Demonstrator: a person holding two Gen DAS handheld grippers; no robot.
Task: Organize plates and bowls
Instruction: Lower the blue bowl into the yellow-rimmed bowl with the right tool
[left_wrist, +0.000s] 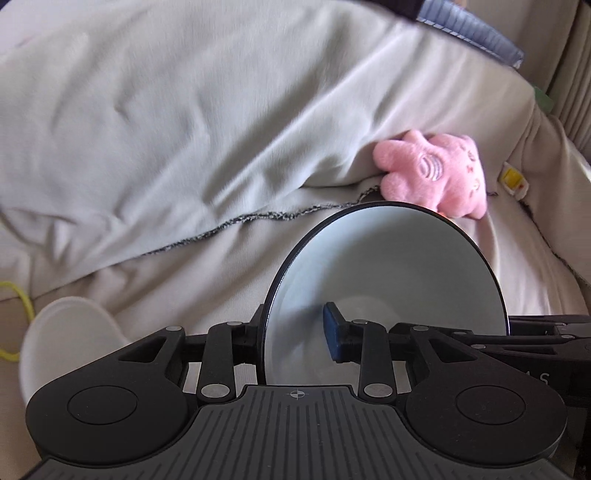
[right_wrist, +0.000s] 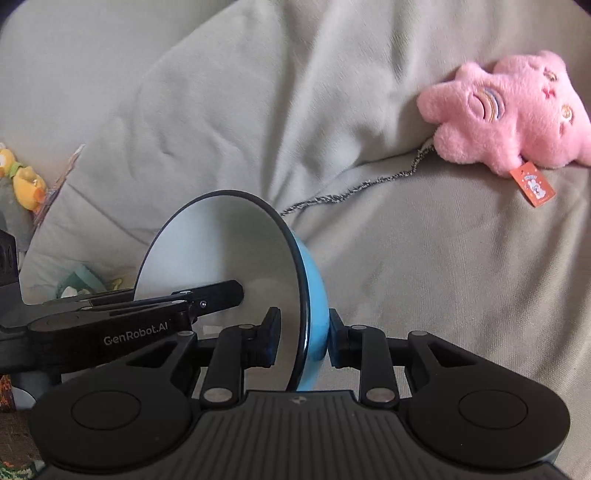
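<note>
Blue bowl (right_wrist: 310, 295) on edge between both tongs — right tongs (right_wrist: 303, 343) pinch its near rim, left tongs (left_wrist: 295, 332) grip the opposite wall; likely a handover, over the sofa.

Pink plush toy (right_wrist: 517, 114) on grey blanket (right_wrist: 258, 110)

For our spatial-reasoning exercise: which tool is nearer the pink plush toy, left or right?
Right. The right tool straddles the bowl on the side facing the pink plush toy; the left tool reaches in from the far side.
</note>
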